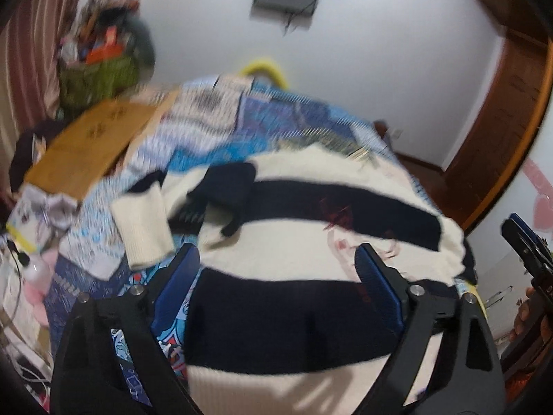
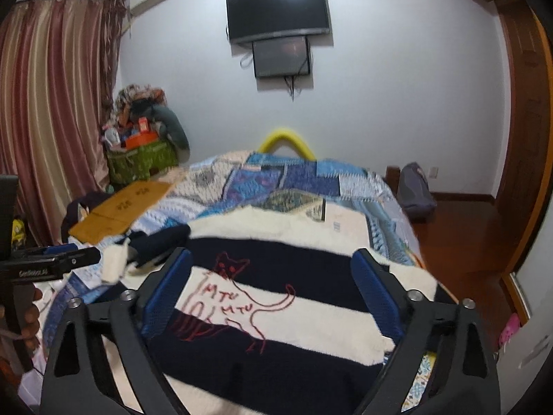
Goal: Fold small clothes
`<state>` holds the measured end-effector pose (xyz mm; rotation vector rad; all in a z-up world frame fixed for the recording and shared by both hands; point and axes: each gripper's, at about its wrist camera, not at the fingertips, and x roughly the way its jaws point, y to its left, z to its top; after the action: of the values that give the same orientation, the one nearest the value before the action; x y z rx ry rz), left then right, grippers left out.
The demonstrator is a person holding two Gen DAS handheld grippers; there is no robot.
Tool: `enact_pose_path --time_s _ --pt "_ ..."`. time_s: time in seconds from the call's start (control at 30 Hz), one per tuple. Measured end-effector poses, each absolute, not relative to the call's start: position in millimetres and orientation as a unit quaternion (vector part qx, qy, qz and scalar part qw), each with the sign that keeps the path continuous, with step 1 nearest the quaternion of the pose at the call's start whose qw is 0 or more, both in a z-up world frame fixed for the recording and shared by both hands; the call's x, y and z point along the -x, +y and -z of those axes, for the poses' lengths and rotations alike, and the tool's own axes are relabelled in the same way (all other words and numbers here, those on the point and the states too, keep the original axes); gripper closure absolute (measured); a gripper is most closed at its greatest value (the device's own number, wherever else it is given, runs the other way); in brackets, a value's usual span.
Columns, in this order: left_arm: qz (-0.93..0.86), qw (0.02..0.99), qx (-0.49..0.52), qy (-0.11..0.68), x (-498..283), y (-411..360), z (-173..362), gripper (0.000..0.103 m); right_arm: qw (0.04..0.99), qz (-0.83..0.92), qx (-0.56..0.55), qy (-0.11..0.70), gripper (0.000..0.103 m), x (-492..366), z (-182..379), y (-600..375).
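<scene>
One striped sweater (image 2: 276,276) lies dead centre on the one patchwork quilt (image 2: 293,180). Two grippers are in play: the right gripper (image 2: 273,283) and, at nine o'clock, the left gripper (image 2: 55,259). Up at twelve o'clock hang two screens (image 2: 276,14). One flat cardboard sheet (image 2: 121,207) sits at ten o'clock, one green basket (image 2: 138,162) beyond it, and one yellow arch (image 2: 287,138) behind the bed.

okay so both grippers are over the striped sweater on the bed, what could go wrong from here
The left sleeve lies crumpled across the sweater, so a fold now may trap it in a lump. The left gripper and right gripper are both open above thick knit; a shallow bite might also pinch the quilt underneath.
</scene>
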<state>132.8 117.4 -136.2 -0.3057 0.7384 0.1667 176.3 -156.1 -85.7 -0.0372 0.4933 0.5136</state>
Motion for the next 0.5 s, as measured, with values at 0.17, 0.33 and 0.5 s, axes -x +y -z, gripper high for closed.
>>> enact_pose_path --time_s 0.17,0.33,0.5 --pt "-0.067 0.882 0.206 0.418 -172 155 174 0.027 0.924 -0.26 0.036 0.278 0.025 -208 105 -150" --pt "-0.07 0.861 0.229 0.45 -210 183 198 0.029 0.911 -0.266 0.049 0.312 0.03 -236 119 -143" --pt "-0.075 0.837 0.284 0.462 -244 217 217 0.029 0.9 -0.274 0.082 0.329 0.03 -259 132 -131"
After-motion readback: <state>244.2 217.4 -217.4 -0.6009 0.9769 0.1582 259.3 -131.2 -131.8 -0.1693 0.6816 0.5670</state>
